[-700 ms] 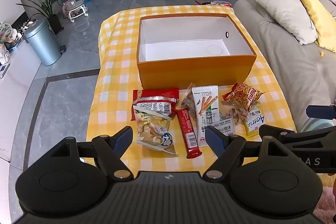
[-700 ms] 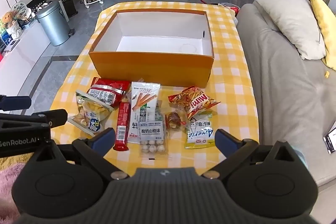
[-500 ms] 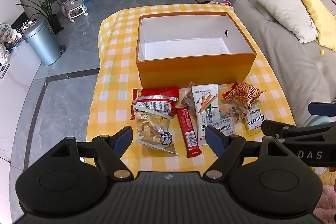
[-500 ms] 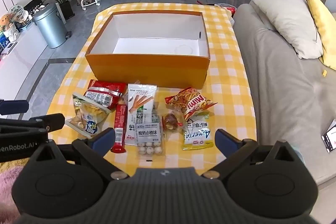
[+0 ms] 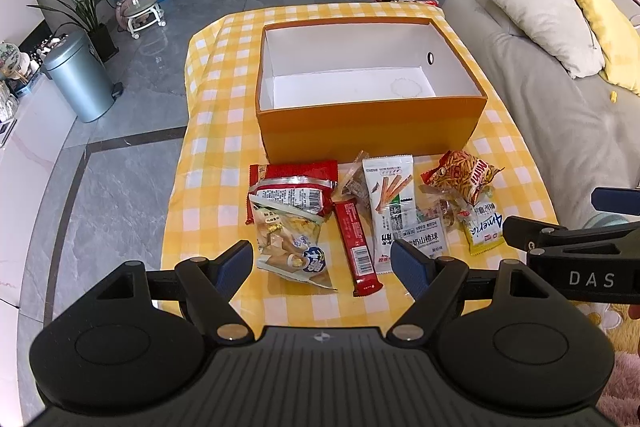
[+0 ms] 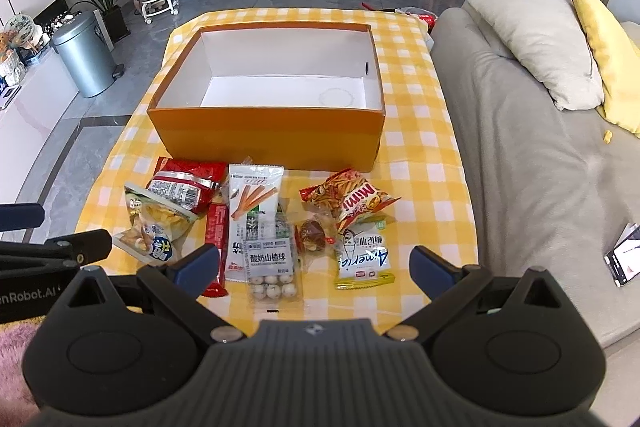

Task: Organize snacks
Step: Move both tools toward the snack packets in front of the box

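An empty orange box (image 5: 368,123) (image 6: 264,135) with a white inside stands on the yellow checked tablecloth (image 5: 208,163). In front of it lie several snack packets: a red bag (image 5: 292,187), a pale bag with a blue badge (image 5: 294,251), a red bar (image 5: 356,243), a white stick-snack packet (image 5: 390,195) (image 6: 254,203), a clear packet of white balls (image 6: 272,267), an orange Mimi bag (image 6: 352,197) and a yellow-white packet (image 6: 362,259). My left gripper (image 5: 322,265) hangs open above the pale bag and the red bar. My right gripper (image 6: 316,265) hangs open above the ball packet and the yellow-white packet. Neither holds anything.
A grey sofa (image 6: 520,155) with a beige cushion (image 6: 540,39) and a yellow one runs along the table's right side. A phone (image 6: 624,255) lies on the sofa. A metal bin (image 5: 80,83), plants and a water bottle stand on the tiled floor at the left.
Both views have shifted slightly, so the box and the snacks sit a little higher in the picture. Both grippers stay open and no snack has moved.
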Motion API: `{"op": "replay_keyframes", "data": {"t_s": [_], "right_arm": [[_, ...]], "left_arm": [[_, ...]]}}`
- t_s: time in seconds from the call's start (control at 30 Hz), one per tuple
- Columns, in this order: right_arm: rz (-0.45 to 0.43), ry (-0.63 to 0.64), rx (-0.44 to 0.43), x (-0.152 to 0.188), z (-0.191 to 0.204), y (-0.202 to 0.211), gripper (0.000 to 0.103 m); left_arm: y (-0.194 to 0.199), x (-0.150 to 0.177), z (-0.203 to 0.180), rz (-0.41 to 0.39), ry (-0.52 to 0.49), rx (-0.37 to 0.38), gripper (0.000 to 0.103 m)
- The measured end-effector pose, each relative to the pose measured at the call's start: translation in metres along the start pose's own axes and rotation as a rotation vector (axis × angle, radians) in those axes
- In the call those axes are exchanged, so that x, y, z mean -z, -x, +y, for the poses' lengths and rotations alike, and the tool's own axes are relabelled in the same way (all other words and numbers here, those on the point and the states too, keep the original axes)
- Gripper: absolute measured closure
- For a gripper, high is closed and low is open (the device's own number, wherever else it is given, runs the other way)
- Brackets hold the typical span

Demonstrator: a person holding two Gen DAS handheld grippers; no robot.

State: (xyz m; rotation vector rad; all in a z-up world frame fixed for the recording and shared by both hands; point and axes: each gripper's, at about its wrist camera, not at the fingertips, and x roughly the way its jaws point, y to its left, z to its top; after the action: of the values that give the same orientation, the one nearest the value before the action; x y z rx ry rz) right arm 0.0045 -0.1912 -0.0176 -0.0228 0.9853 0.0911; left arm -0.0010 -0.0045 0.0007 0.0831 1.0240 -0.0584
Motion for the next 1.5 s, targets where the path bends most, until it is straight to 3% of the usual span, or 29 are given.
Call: {"op": "replay_keyframes", "data": {"t_s": [0.37, 0.53, 1.07, 1.3, 1.37, 1.5], "right_arm": [[-0.023, 0.01, 0.013, -0.001, 0.001, 0.001, 0.005], [0.025, 0.016, 0.01, -0.002, 0.003, -0.002, 0.005], [0.034, 0.018, 0.024, -0.002, 0.003, -0.006, 0.005], [0.031, -0.019, -0.104, 0.0, -0.006, -0.015, 0.006], [0.025, -0.044, -0.128, 0.0, -0.012, -0.02, 0.008], [0.03, -0.032, -0.151, -0.001, -0.019, -0.039, 0.03]], "left_arm": [[-0.002, 0.002, -0.003, 0.004, -0.002, 0.002, 0.011], [-0.004, 0.003, 0.0, 0.009, 0.008, 0.001, 0.011], [-0.009, 0.003, 0.004, 0.025, 0.02, 0.006, 0.011], [-0.017, 0.002, 0.013, 0.024, 0.057, 0.062, 0.017], [-0.021, 0.0, 0.017, 0.017, 0.055, 0.083, 0.02], [-0.037, -0.007, 0.021, 0.004, 0.03, 0.103, 0.023]]}}
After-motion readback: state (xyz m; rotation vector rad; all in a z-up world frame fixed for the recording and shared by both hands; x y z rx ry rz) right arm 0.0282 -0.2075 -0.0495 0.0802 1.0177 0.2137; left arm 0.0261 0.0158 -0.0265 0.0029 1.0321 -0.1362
